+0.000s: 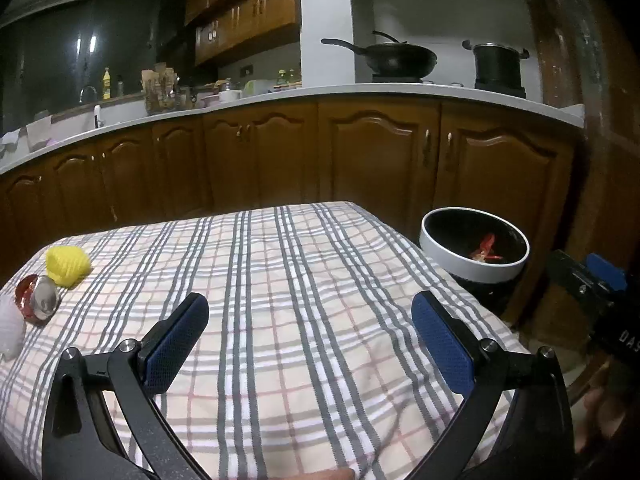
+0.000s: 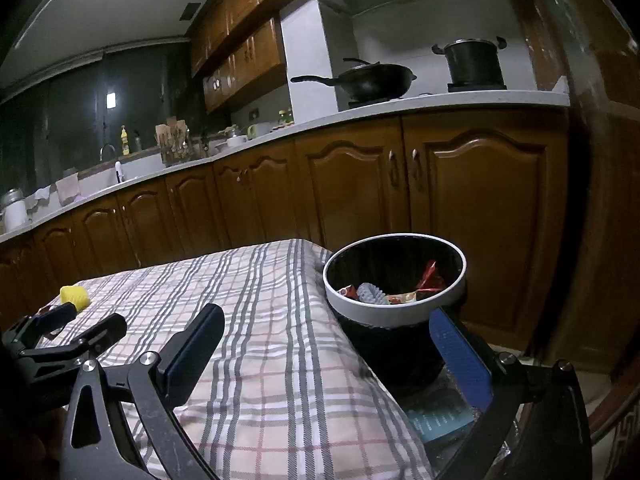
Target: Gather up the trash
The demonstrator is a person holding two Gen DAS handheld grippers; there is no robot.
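Both tools are empty, jaws spread: the left gripper (image 1: pixel 310 344) over the plaid tablecloth (image 1: pixel 280 280), the right gripper (image 2: pixel 326 354) nearer the bin. Ahead-left lie a yellow wrapper (image 1: pixel 66 266), a red-and-silver wrapper (image 1: pixel 38 300) and white trash (image 1: pixel 10 330), uncollected. Ahead-right, the trash bin (image 2: pixel 394 280) already holds several wrappers, so the job looks partly done.

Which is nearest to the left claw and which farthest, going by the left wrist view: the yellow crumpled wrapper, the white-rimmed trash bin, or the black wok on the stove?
From the left claw:
1. Yellow crumpled wrapper, on the checked cloth, far left.
2. White-rimmed trash bin, off the table's right edge; close to the wrapper in range, so that order is tentative.
3. Black wok, on the stove across the kitchen, plainly farthest.
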